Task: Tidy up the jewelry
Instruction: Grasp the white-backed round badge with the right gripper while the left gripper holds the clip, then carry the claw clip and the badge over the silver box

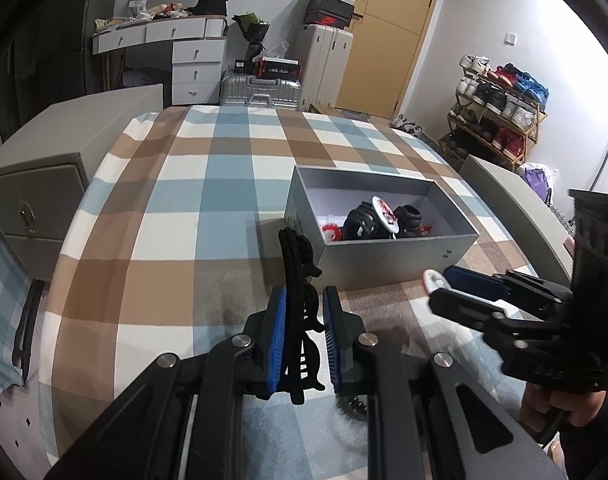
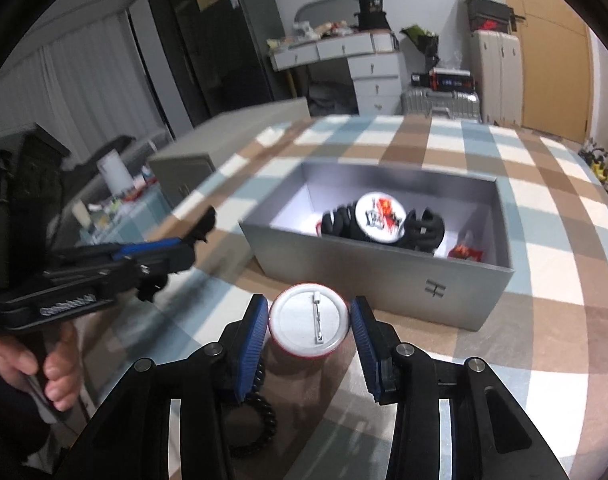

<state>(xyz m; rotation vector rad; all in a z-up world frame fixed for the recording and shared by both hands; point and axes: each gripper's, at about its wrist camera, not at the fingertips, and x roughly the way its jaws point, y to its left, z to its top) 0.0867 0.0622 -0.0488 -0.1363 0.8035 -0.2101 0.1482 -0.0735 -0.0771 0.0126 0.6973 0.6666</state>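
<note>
A grey open box (image 1: 383, 256) sits on the checked bedspread and holds black hair ties, a white pin badge (image 2: 379, 216) and small red items. My left gripper (image 1: 304, 300) is shut on a black hair claw clip (image 1: 300, 280), held above the bed just left of the box. My right gripper (image 2: 309, 312) is shut on a round pin badge (image 2: 308, 320), its white back and pin facing the camera, in front of the box (image 2: 383, 272). A black coiled hair tie (image 2: 260, 420) lies on the bed under the right gripper.
Grey bedside cabinets (image 1: 36, 200) stand left of the bed. A white dresser (image 1: 184, 56), suitcases (image 1: 260, 90), a wooden door and a shoe rack (image 1: 499, 116) line the far wall. The bed's edge curves round on the right.
</note>
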